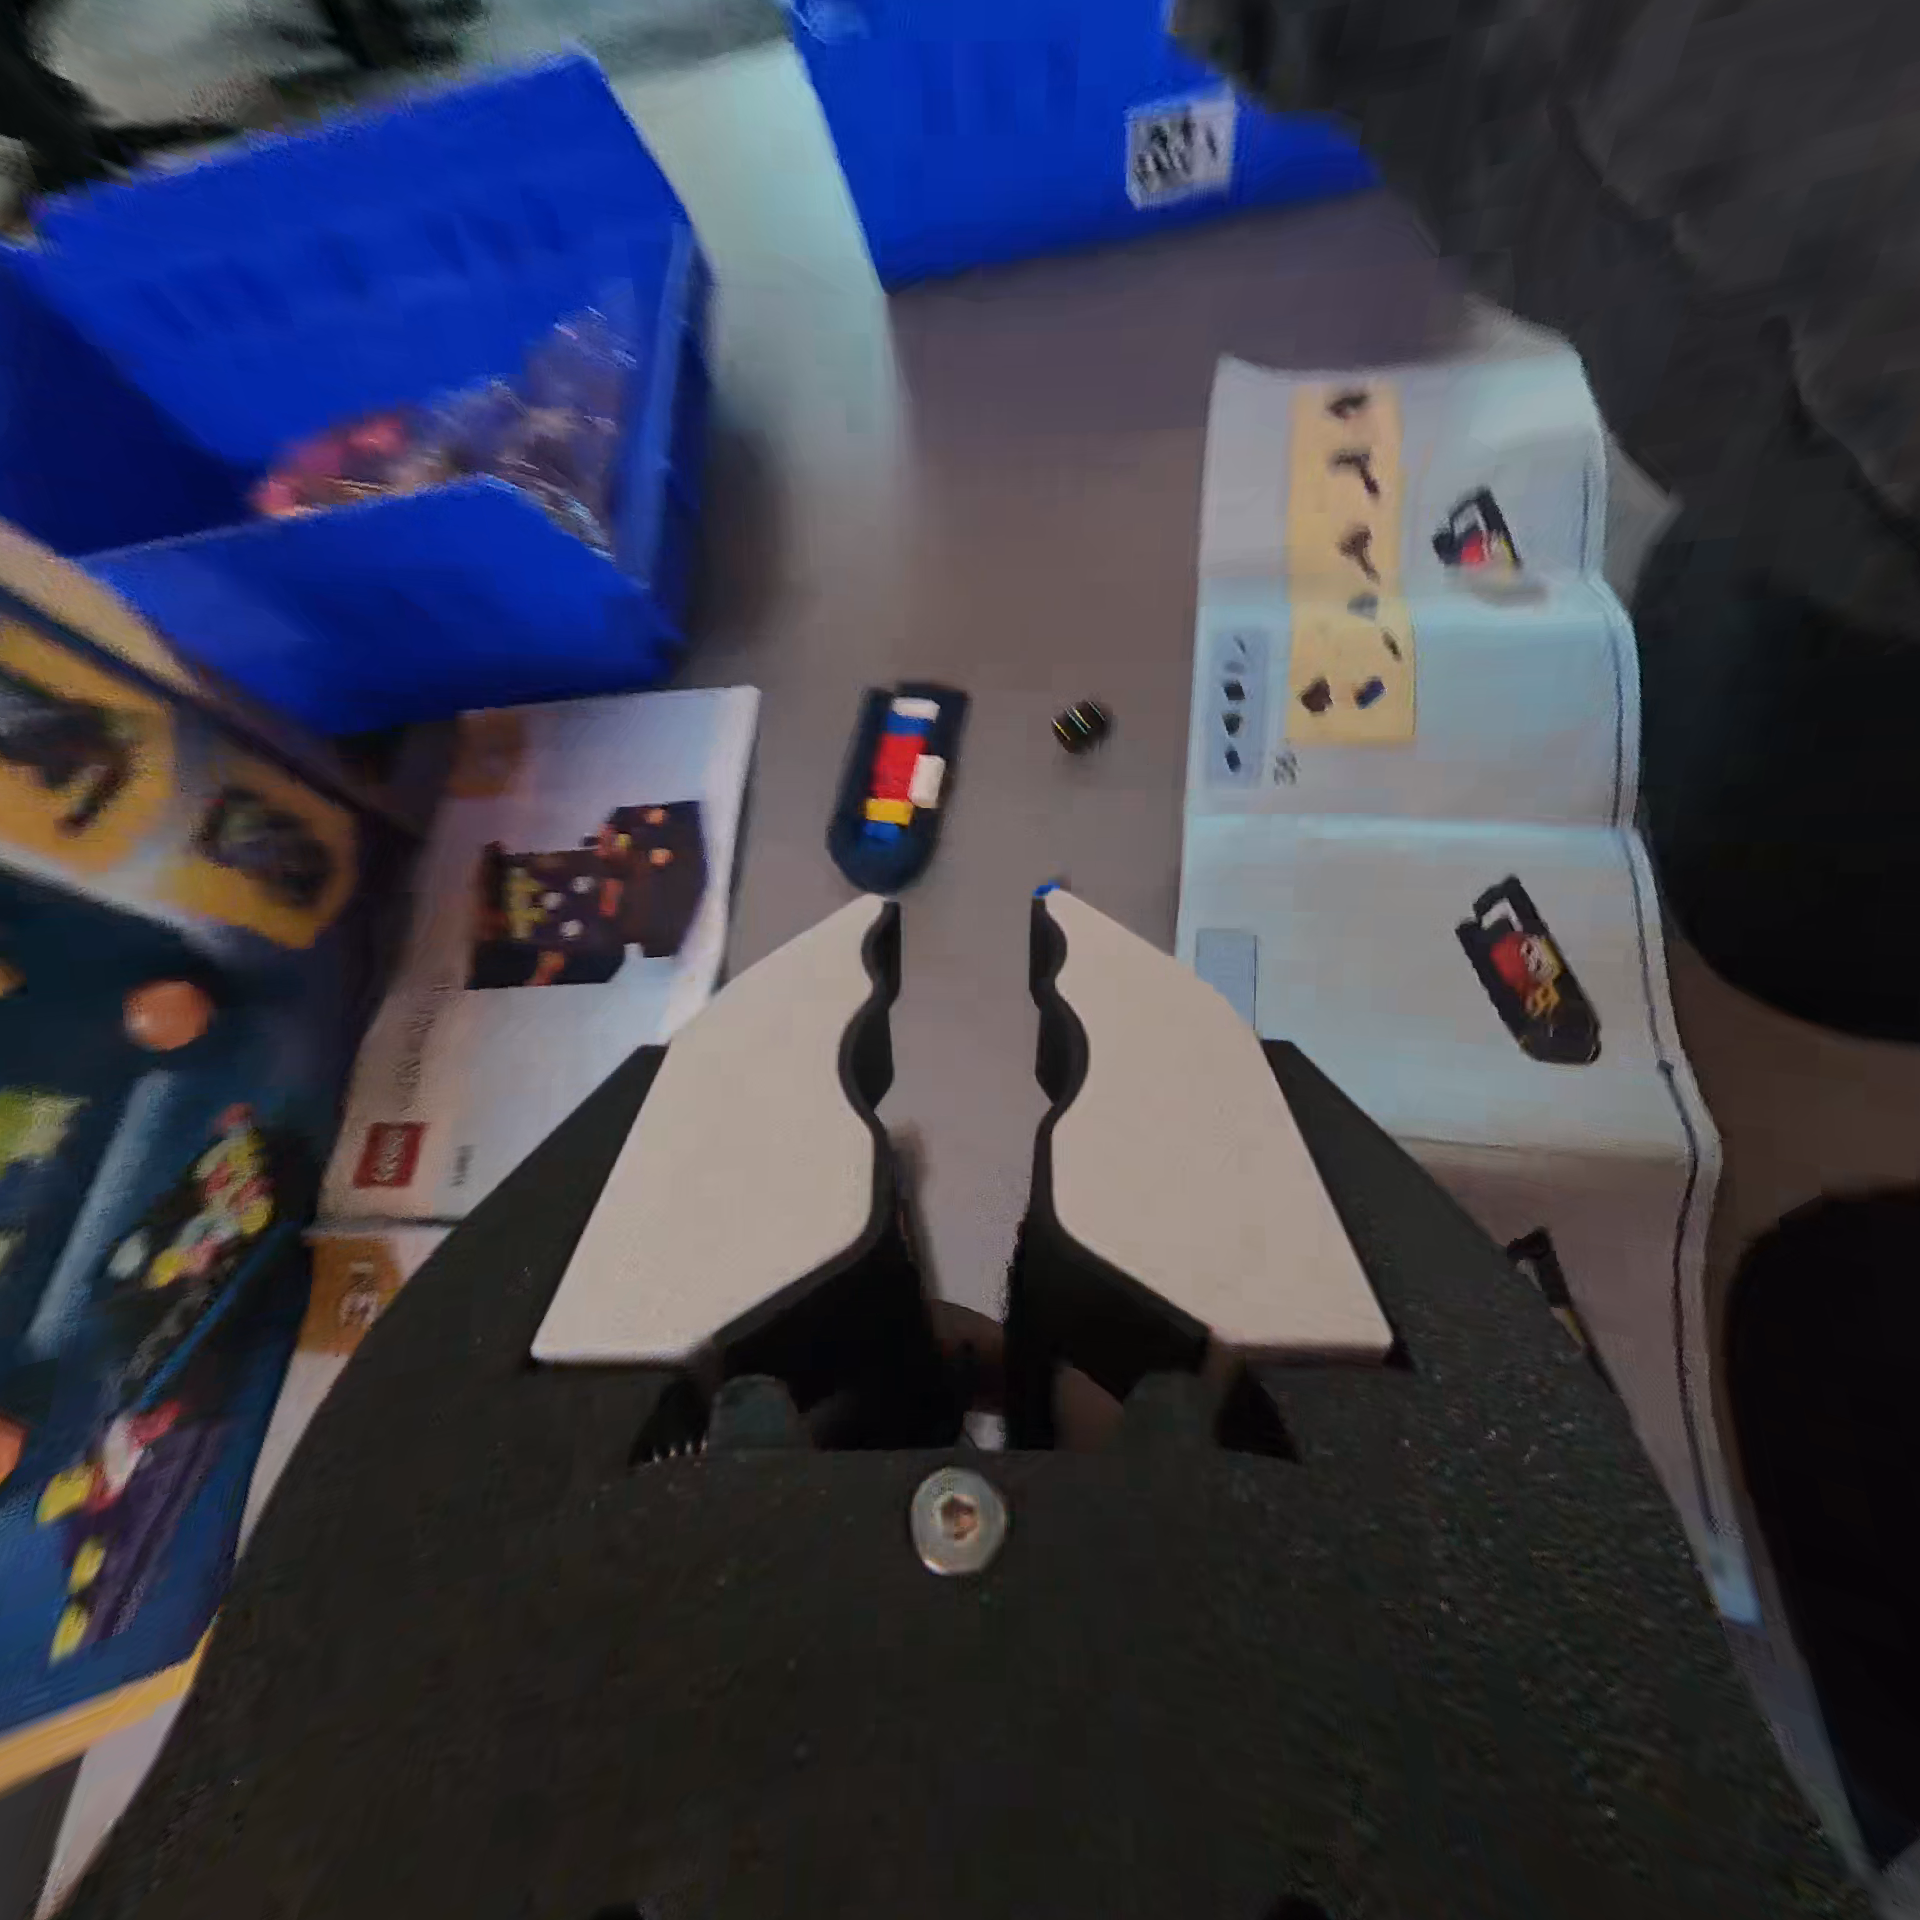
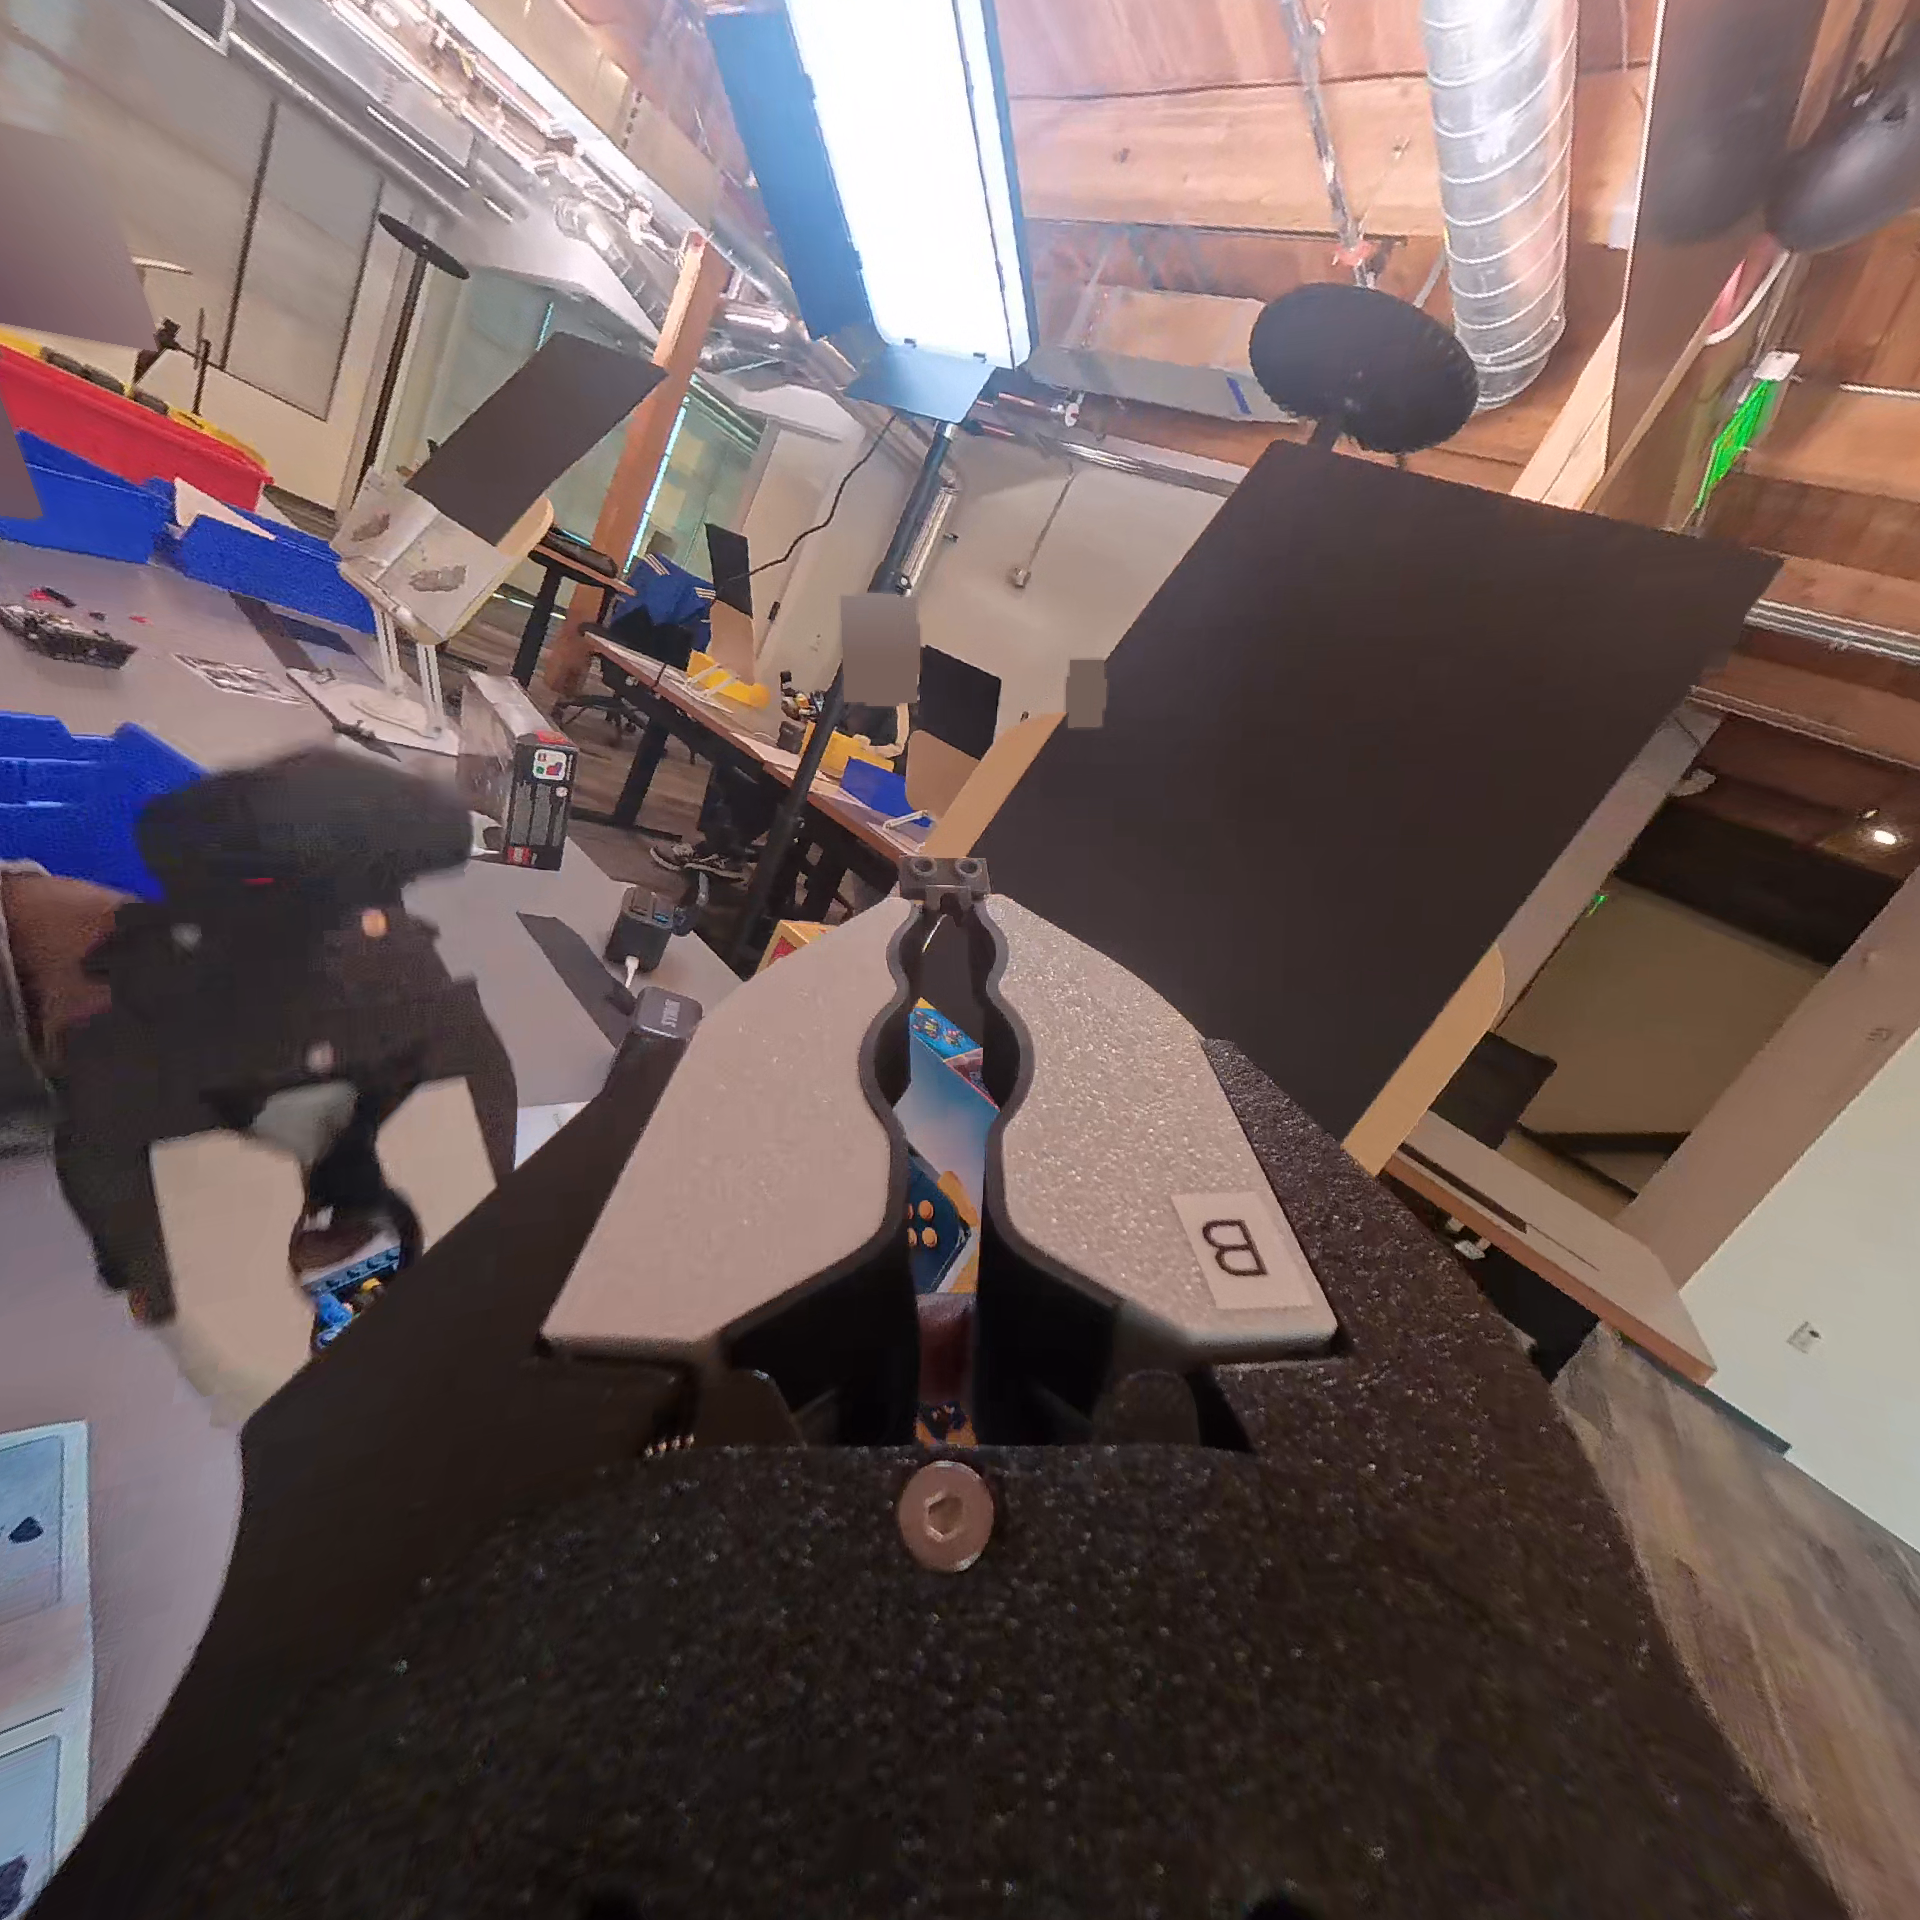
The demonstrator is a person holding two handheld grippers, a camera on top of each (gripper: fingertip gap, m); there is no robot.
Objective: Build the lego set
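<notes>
I'm hovering my left gripper (image 1: 964, 904), jaws apart and holding nothing, just short of the little brick boat (image 1: 899, 790). My right gripper (image 2: 943, 902) is pinching a dark grey two-stud plate (image 2: 941, 876) up in the air.

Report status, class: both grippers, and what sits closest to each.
Left gripper open, empty, above grey table; small brick boat just ahead. Right gripper raised, pinching small dark grey brick. Open instruction booklet beside left gripper.

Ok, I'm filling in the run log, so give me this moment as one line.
left gripper: open, empty, over table near small boat model | right gripper: raised, pinching small dark grey brick | open instruction booklet alongside
</notes>
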